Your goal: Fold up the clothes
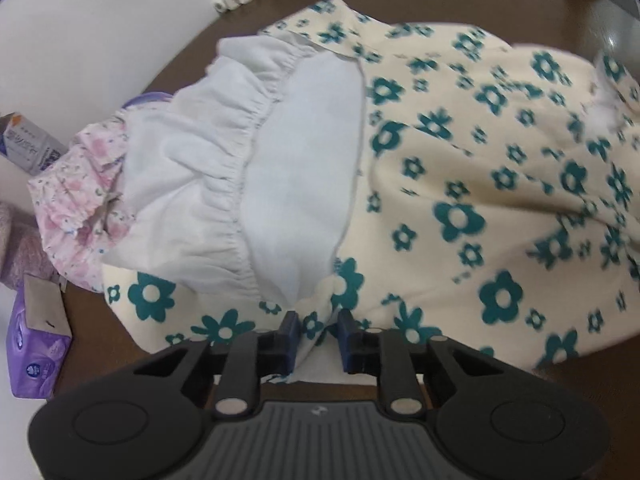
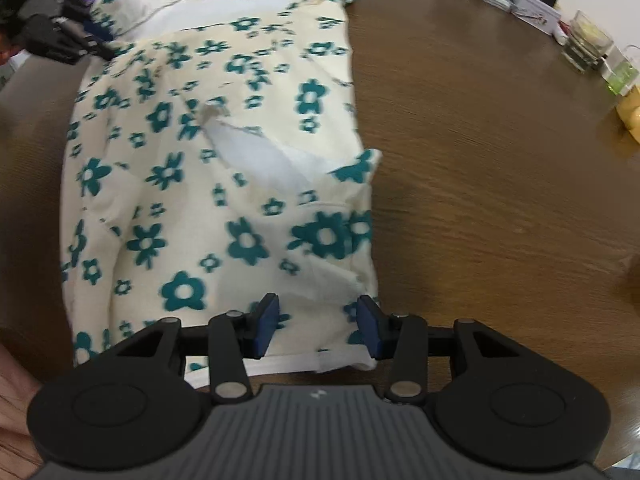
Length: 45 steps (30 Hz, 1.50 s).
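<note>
A cream garment with teal flowers (image 1: 460, 184) lies spread on the brown table (image 2: 500, 208). Its white lining and gathered elastic band (image 1: 224, 148) are turned outward at the far left. My left gripper (image 1: 318, 334) is shut on a bunched fold at the garment's near edge, and the fabric fills the narrow gap between the blue pads. In the right wrist view the floral garment (image 2: 224, 184) runs away from me, with the left gripper (image 2: 92, 42) at its far left corner. My right gripper (image 2: 318, 326) is open, its fingers wide apart over the near hem.
A pink floral garment (image 1: 80, 200) lies bunched left of the white band. A purple tissue pack (image 1: 38, 344) and a printed carton (image 1: 28, 144) sit at the left edge. Boxes (image 2: 534, 12), glass jars (image 2: 588, 40) and a yellow object (image 2: 630, 114) line the table's far right rim.
</note>
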Available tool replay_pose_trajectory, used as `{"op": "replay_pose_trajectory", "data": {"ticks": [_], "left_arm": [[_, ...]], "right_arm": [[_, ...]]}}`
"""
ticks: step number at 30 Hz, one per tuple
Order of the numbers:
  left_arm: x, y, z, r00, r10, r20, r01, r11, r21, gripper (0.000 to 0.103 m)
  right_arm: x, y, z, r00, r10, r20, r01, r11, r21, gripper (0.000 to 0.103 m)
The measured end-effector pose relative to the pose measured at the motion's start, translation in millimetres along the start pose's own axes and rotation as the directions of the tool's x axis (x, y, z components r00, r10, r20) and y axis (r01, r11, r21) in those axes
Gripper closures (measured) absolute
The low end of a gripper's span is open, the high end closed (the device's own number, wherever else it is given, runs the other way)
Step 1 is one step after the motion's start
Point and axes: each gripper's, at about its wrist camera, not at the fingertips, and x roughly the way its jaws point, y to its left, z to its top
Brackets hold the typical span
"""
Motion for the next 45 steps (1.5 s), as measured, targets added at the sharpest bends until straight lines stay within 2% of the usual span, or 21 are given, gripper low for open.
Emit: {"op": "replay_pose_trajectory", "data": {"ticks": [3,6,10,12,13,14,18,19,20,22,25,28,31,33,34,35,37,39,40,42,45], "left_arm": [[-8.1,-21.7,-8.5,0.999,0.018,-0.037,-0.016,0.999,0.032,0.091],[-19.0,-50.5,-23.2,0.997,0.025,-0.071,-0.022,0.999,0.040,0.103],[-34.1,-90.2,-42.9,0.993,0.066,-0.096,-0.064,0.998,0.019,0.103],[-41.9,-103.5,-51.5,0.993,0.058,-0.105,-0.060,0.998,-0.018,0.103],[-46.5,-107.0,-53.9,0.994,0.050,-0.100,-0.055,0.998,-0.041,0.100],[-51.1,-108.6,-55.1,0.995,0.049,-0.092,-0.055,0.996,-0.064,0.091],[-77.7,-76.1,-48.5,0.994,0.108,-0.008,-0.107,0.976,-0.191,0.087],[-83.3,-62.6,-45.0,0.993,0.117,0.020,-0.109,0.965,-0.239,0.078],[-85.1,-47.4,-39.4,0.991,0.129,0.045,-0.111,0.952,-0.285,0.061],[-79.3,-13.4,-23.7,0.985,0.156,0.078,-0.119,0.927,-0.357,0.048],[-48.9,29.5,3.0,0.981,0.174,0.087,-0.131,0.921,-0.366,0.050],[-8.2,53.7,24.0,0.984,0.168,0.058,-0.138,0.929,-0.344,0.050],[30.6,66.2,31.5,0.992,0.122,0.028,-0.107,0.945,-0.309,0.049],[37.6,69.9,33.2,0.993,0.108,0.044,-0.089,0.946,-0.313,0.063],[38.2,69.9,34.9,0.995,0.093,0.035,-0.078,0.946,-0.315,0.086],[38.5,67.6,36.7,0.996,0.089,0.023,-0.078,0.949,-0.307,0.091],[36.4,55.4,39.9,0.994,0.112,-0.008,-0.110,0.959,-0.263,0.097],[30.0,39.1,36.5,0.992,0.125,-0.033,-0.129,0.962,-0.243,0.097],[26.0,26.8,36.6,0.991,0.124,-0.041,-0.130,0.962,-0.241,0.098],[14.5,-0.6,31.9,0.993,0.110,-0.052,-0.120,0.959,-0.255,0.098],[-11.1,-28.2,-5.2,0.995,0.081,-0.062,-0.097,0.947,-0.307,0.098]], "right_arm": [[2.6,-6.4,3.4,1.000,0.006,0.013,-0.006,1.000,0.010,0.060],[4.7,-5.8,7.1,0.999,0.015,0.044,-0.015,1.000,-0.001,0.060],[6.5,-2.9,15.3,0.996,0.030,0.083,-0.024,0.998,-0.065,0.064],[8.0,0.7,22.2,0.995,0.038,0.094,-0.029,0.995,-0.097,0.066],[8.5,2.3,25.1,0.994,0.041,0.099,-0.030,0.993,-0.111,0.067],[8.6,3.5,27.1,0.994,0.044,0.102,-0.031,0.992,-0.121,0.067],[6.8,5.7,28.2,0.992,0.059,0.111,-0.045,0.991,-0.127,0.066],[4.5,4.5,25.8,0.991,0.069,0.118,-0.055,0.992,-0.118,0.066],[0.1,2.1,21.6,0.988,0.084,0.131,-0.072,0.992,-0.100,0.066],[-12.7,0.1,13.2,0.979,0.119,0.165,-0.110,0.992,-0.065,0.064],[-28.2,4.5,-2.3,0.969,0.131,0.208,-0.133,0.991,-0.007,0.054],[-23.3,7.0,-5.3,0.971,0.124,0.204,-0.136,0.990,0.046,0.053],[-14.2,8.0,-12.8,0.980,0.089,0.179,-0.108,0.989,0.101,0.052],[-8.0,8.8,-16.2,0.984,0.072,0.162,-0.094,0.987,0.131,0.052],[-4.7,9.4,-17.2,0.985,0.063,0.161,-0.086,0.986,0.140,0.053],[-2.8,11.6,-17.5,0.985,0.051,0.166,-0.075,0.987,0.143,0.053],[-0.1,14.5,-16.8,0.985,0.026,0.171,-0.050,0.989,0.138,0.055],[2.1,15.9,-14.6,0.985,0.006,0.174,-0.028,0.992,0.124,0.070],[3.5,14.5,-11.8,0.984,0.008,0.178,-0.028,0.994,0.109,0.073],[6.2,11.7,-6.4,0.983,0.014,0.184,-0.029,0.996,0.079,0.086],[10.4,7.4,1.8,0.981,0.022,0.193,-0.029,0.999,0.033,0.090]]}}
